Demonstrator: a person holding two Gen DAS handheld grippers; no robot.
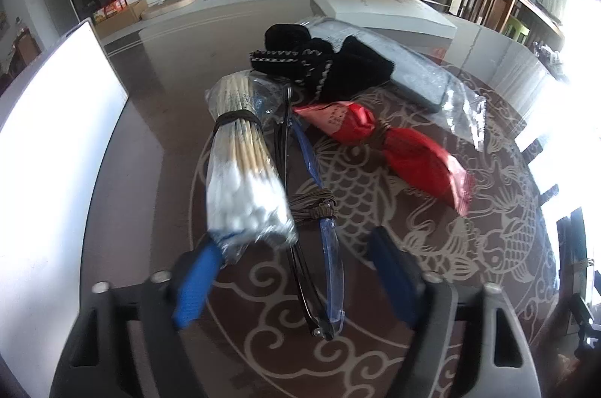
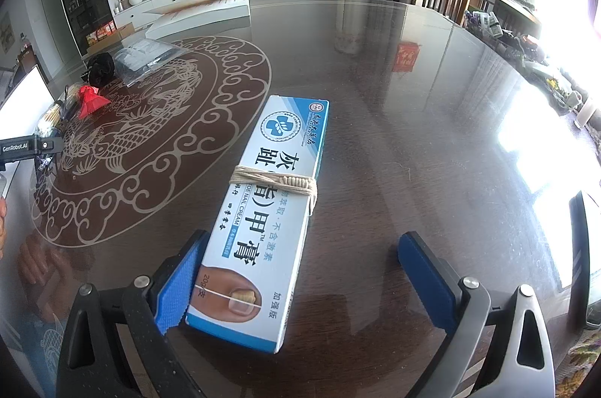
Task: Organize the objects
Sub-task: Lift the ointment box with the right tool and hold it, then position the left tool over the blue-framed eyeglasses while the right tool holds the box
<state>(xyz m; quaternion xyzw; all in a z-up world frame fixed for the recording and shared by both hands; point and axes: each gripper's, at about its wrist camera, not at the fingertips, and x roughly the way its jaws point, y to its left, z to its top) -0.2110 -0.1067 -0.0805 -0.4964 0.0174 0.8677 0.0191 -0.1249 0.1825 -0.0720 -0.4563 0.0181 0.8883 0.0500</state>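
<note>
In the left wrist view a pair of blue-rimmed glasses (image 1: 323, 247), bound with brown cord, lies lengthwise between the fingers of my left gripper (image 1: 295, 240). The jaws stand apart and neither pad presses on the glasses. A plastic pack of cotton swabs (image 1: 240, 172) lies beside them, its near end over the left fingertip (image 1: 203, 266). In the right wrist view a blue-and-white nail cream box (image 2: 270, 202), tied with pale string, lies on the table between the open fingers of my right gripper (image 2: 304, 236). The left pad (image 2: 176, 285) touches the box's side; the right pad is well clear of it.
Beyond the glasses lie a red packet (image 1: 394, 150) tied with cord, a black knitted item (image 1: 319, 67), a grey pouch in clear plastic (image 1: 413, 71) and a white flat box (image 1: 383, 11). A white panel (image 1: 56, 135) stands at the left. The dark glass table (image 2: 413, 135) bears a fish medallion.
</note>
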